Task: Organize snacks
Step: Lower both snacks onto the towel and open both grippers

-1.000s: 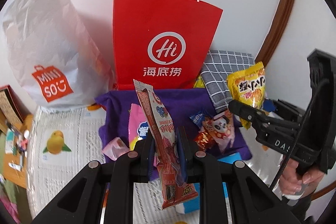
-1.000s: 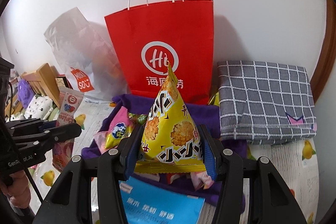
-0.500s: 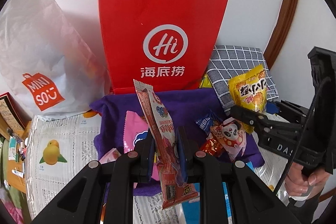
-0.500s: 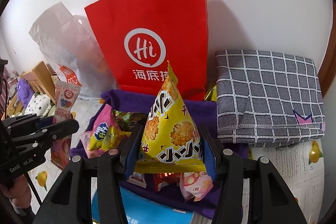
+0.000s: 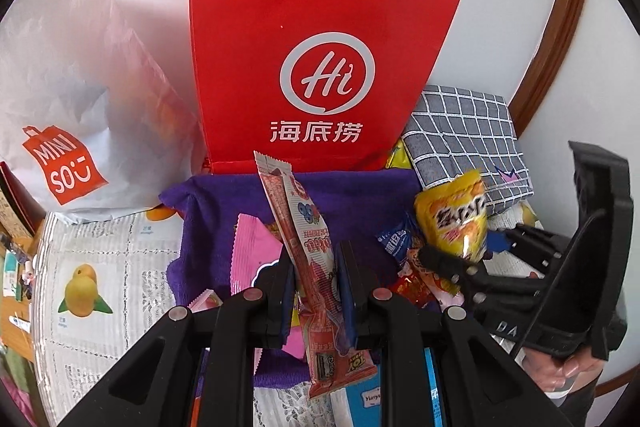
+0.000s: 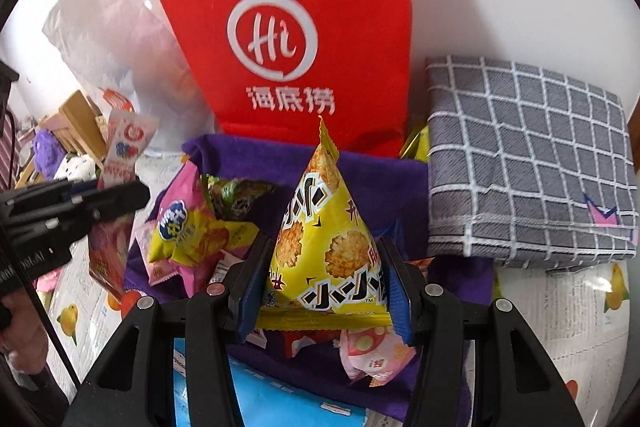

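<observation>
The left gripper (image 5: 316, 283) has its fingers (image 5: 286, 287) clamped on a long red-and-white snack stick (image 5: 298, 223) that stands nearly upright, its top pointing to 12 o'clock toward the red paper bag (image 5: 320, 39). The right gripper (image 6: 326, 281) grips a yellow pyramid-shaped snack pack (image 6: 324, 227) between its fingers (image 6: 250, 291) — tip up, over the purple cloth (image 6: 384, 183) strewn with other snacks (image 6: 192, 231) on the table (image 6: 560, 311). At 3 o'clock of the red bag lies a folded grey checked cloth (image 6: 528, 163); at 9 o'clock stands a white plastic bag (image 5: 72, 99).
</observation>
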Action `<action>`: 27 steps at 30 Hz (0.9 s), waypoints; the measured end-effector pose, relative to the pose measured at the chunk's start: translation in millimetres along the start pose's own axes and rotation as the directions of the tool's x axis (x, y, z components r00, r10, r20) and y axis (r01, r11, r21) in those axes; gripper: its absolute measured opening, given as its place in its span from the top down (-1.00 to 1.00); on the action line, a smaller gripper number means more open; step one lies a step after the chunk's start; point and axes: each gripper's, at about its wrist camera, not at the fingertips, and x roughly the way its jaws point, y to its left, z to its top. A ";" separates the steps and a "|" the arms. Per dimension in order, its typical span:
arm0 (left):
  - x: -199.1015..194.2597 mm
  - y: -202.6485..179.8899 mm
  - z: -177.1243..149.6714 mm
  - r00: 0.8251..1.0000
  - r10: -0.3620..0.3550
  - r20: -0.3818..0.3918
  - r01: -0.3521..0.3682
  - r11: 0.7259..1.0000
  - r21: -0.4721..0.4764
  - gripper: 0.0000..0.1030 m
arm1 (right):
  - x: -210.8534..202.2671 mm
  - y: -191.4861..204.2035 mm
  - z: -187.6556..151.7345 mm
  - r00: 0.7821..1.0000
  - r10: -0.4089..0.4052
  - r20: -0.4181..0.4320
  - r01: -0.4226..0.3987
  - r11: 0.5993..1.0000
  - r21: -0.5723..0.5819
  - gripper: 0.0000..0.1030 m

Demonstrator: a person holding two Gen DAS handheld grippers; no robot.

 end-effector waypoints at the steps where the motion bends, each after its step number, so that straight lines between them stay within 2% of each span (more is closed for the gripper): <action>1: 1.6 0.2 0.6 1.000 -0.002 -0.001 0.002 1.000 -0.003 0.64 | 2.6 1.2 -0.6 1.000 0.007 -0.007 -0.007 1.000 -0.001 -0.02; 13: 30.6 1.8 3.3 0.999 -0.023 -0.044 0.022 1.000 -0.018 0.64 | 29.0 14.6 -9.0 0.996 0.028 -0.085 -0.032 0.999 -0.044 -0.02; 27: 65.2 -13.8 -3.6 0.992 -0.056 -0.113 0.058 0.998 0.015 0.64 | 44.9 16.3 -14.5 0.992 0.021 -0.121 -0.032 0.995 -0.090 -0.02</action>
